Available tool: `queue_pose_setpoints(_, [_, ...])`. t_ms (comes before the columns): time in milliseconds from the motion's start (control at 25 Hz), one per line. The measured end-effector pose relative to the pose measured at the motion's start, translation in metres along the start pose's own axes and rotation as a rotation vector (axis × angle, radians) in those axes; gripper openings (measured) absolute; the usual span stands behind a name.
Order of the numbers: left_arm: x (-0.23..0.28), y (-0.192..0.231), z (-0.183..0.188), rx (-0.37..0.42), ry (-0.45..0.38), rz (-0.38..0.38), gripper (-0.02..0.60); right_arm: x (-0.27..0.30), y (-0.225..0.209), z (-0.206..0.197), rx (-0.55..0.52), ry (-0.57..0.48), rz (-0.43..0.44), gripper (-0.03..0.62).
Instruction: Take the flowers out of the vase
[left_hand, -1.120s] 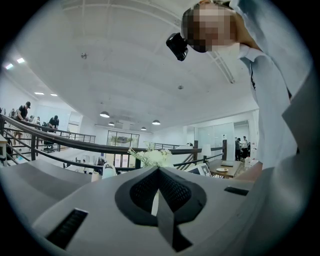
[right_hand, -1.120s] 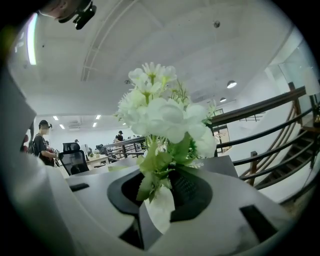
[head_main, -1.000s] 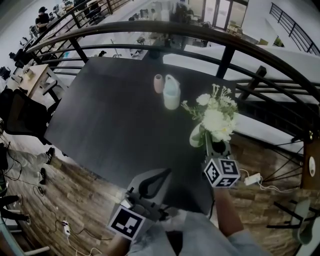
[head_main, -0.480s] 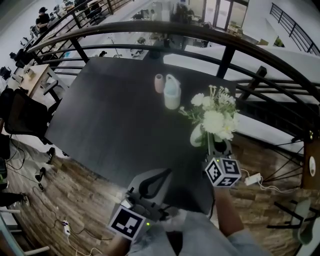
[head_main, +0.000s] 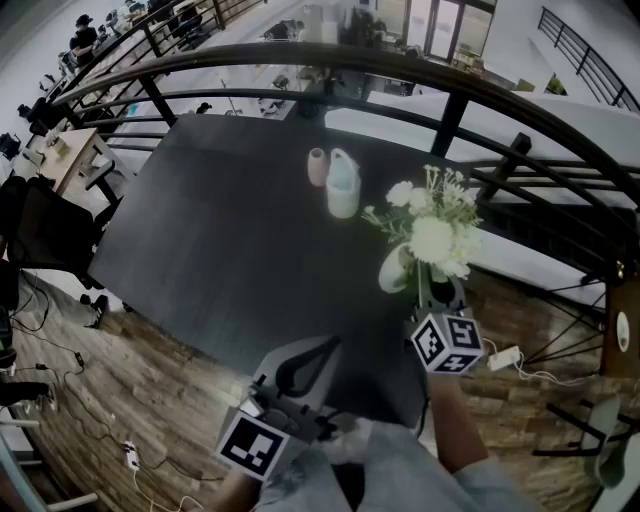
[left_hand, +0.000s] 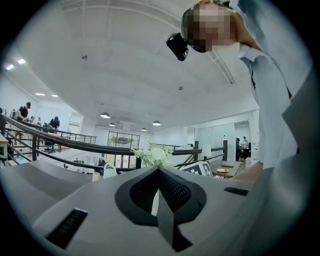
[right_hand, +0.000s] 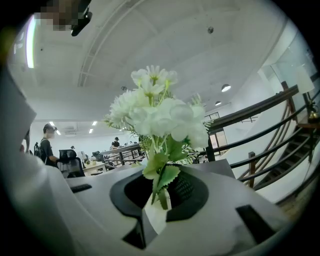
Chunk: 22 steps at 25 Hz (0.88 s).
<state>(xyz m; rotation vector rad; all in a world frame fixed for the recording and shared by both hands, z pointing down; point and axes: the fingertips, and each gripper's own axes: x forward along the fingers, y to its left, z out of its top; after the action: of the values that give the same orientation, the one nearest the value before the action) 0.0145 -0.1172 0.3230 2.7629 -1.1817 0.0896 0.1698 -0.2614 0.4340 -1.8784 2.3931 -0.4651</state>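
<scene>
A dark worktop (head_main: 220, 230) sits inside a curved black railing (head_main: 300, 58). Near its far edge a small pink cup (head_main: 317, 166) stands just beside a pale jug (head_main: 342, 185). A white power strip (head_main: 503, 357) lies on the wooden floor (head_main: 130, 400), and a black office chair (head_main: 50, 235) stands off left.

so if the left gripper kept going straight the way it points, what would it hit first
Probably the small white vase, or the bunch of white flowers above it: the left gripper aims across the black table at them. Depth is unclear.
</scene>
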Motion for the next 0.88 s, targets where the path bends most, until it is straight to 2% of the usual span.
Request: queue_pose_setpoints(880, [0.0, 0.002, 0.004, 0.015, -0.023, -0.02, -0.002, -0.005, 0.004, 0.02, -0.049, -0.024, -0.001, 0.054])
